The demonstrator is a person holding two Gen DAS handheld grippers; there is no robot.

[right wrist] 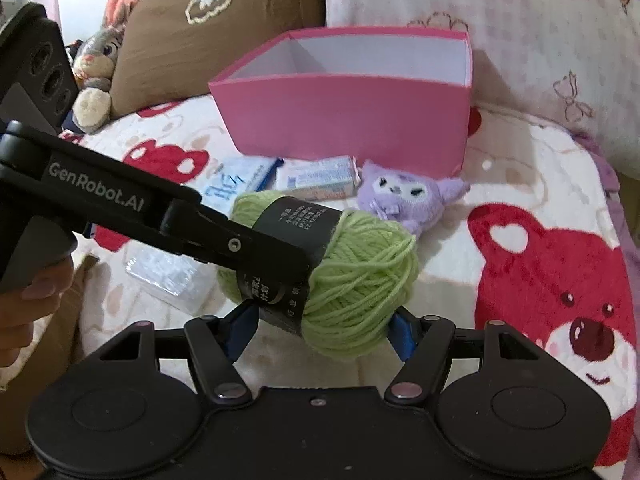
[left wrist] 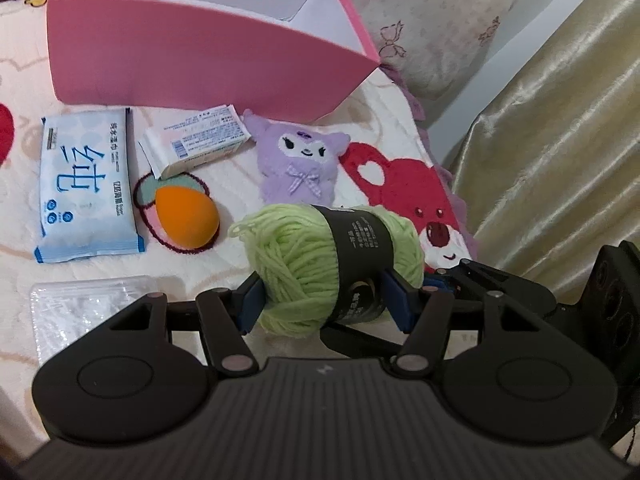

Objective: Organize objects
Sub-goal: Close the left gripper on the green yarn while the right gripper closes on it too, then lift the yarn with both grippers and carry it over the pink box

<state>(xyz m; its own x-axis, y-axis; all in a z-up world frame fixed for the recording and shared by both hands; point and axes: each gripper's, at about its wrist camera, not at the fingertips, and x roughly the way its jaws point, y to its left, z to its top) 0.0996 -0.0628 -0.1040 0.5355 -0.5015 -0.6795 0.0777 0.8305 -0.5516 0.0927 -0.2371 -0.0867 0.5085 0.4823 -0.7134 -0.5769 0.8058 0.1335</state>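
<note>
A green yarn ball [left wrist: 304, 264] with a black label is held above the blanket. My left gripper [left wrist: 324, 300] is shut on it, blue pads on both sides. My right gripper [right wrist: 320, 334] is shut on the same yarn ball [right wrist: 356, 280] from the other end; the left gripper's arm [right wrist: 180, 216] crosses the right wrist view. An open pink box [left wrist: 192, 56] stands behind, also in the right wrist view [right wrist: 344, 120]. On the blanket lie a purple plush [left wrist: 300, 164], a blue wipes pack [left wrist: 86, 184], a small white packet [left wrist: 200, 144] and an orange sponge [left wrist: 186, 216].
A clear plastic packet [left wrist: 80, 308] lies at the near left. Pillows [right wrist: 500, 20] and a brown cushion [right wrist: 208, 24] with a rabbit toy [right wrist: 98, 68] back the bed. A gold curtain [left wrist: 560, 120] hangs on the right past the blanket edge.
</note>
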